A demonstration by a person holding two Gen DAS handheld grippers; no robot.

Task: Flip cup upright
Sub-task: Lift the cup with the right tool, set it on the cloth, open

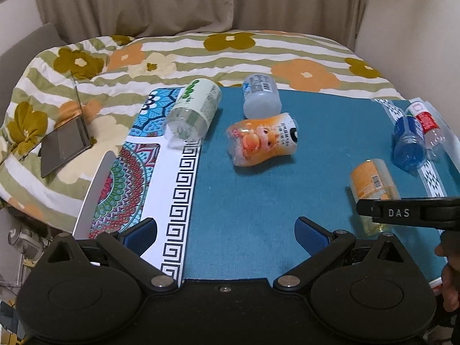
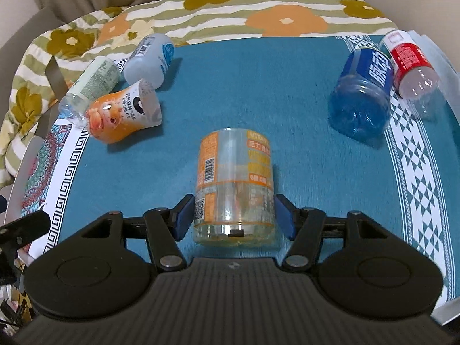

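A clear cup with an orange label (image 2: 234, 184) lies on its side on the teal mat (image 2: 258, 92), its open end toward the camera. My right gripper (image 2: 234, 215) is open, with a blue pad on each side of the cup's near end and small gaps to it. The same cup shows in the left wrist view (image 1: 373, 184), partly behind the right gripper's black body. My left gripper (image 1: 225, 234) is open and empty above the mat's near left part.
Other cups lie on their sides: an orange cartoon one (image 2: 123, 115), a green-label one (image 2: 92, 86), a pale blue one (image 2: 149, 60), a blue one (image 2: 362, 92) and a red one (image 2: 411, 63). A floral quilt (image 2: 258, 8) lies behind. A patterned mat (image 1: 138, 172) is at left.
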